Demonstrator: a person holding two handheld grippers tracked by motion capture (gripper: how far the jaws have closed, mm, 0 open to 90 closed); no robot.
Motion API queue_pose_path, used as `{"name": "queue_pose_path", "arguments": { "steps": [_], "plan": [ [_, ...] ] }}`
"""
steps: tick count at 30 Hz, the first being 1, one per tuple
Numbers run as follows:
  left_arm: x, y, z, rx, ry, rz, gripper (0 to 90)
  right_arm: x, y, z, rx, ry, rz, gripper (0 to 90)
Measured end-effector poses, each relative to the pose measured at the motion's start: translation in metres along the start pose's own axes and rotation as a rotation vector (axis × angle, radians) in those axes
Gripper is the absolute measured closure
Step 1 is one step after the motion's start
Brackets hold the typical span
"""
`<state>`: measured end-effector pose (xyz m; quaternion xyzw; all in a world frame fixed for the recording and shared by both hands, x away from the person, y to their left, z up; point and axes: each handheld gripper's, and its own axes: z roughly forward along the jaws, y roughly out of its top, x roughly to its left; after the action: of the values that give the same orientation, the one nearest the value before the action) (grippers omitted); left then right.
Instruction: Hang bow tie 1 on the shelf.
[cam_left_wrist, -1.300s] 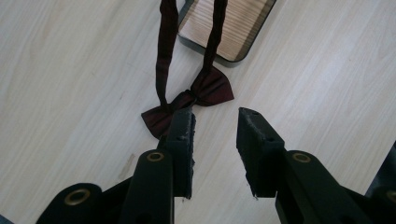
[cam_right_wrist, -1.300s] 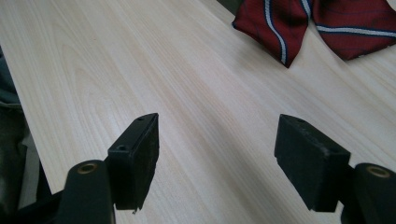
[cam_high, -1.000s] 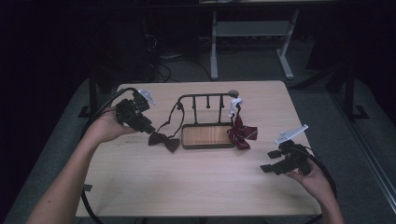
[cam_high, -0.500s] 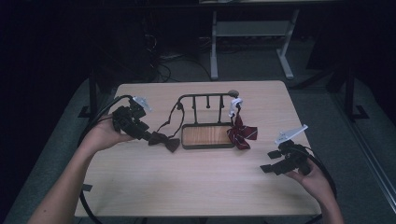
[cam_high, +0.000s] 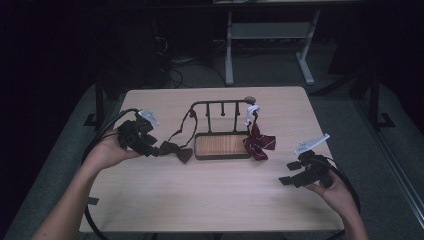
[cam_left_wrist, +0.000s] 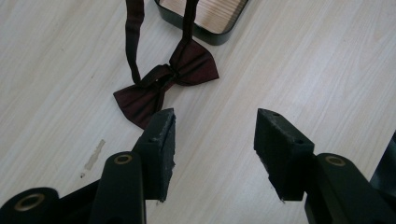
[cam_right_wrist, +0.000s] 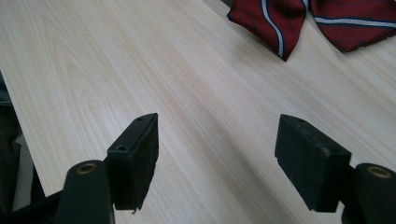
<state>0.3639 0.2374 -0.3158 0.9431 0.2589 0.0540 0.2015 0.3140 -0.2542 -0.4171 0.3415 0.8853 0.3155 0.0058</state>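
wooden-bottomed tray (cam_high: 222, 156), nothing inside it

Two bare forearms reach in from the near edge of the table, each hand holding a black two-jaw gripper with a trailing cable. The left gripper (cam_high: 152, 149), at the left side of the table, points toward the middle with its jaws spread apart. The right gripper (cam_high: 289, 179), near the right edge, points left, its jaws also wide apart and holding nothing.
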Motion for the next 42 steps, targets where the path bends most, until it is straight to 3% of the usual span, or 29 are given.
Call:
{"name": "queue_pose_path", "arguments": {
  "steps": [16, 42],
  "plan": [
    [-0.006, -0.012, 0.009, -0.021, -0.001, -0.004, 38.9, 0.000, -0.001, 0.001, 0.006, 0.000, 0.004, 30.0],
    [-0.014, -0.037, 0.031, -0.061, 0.001, -0.027, 33.6, 0.000, -0.003, 0.003, 0.013, 0.000, 0.010, 30.0]
  ]
}}
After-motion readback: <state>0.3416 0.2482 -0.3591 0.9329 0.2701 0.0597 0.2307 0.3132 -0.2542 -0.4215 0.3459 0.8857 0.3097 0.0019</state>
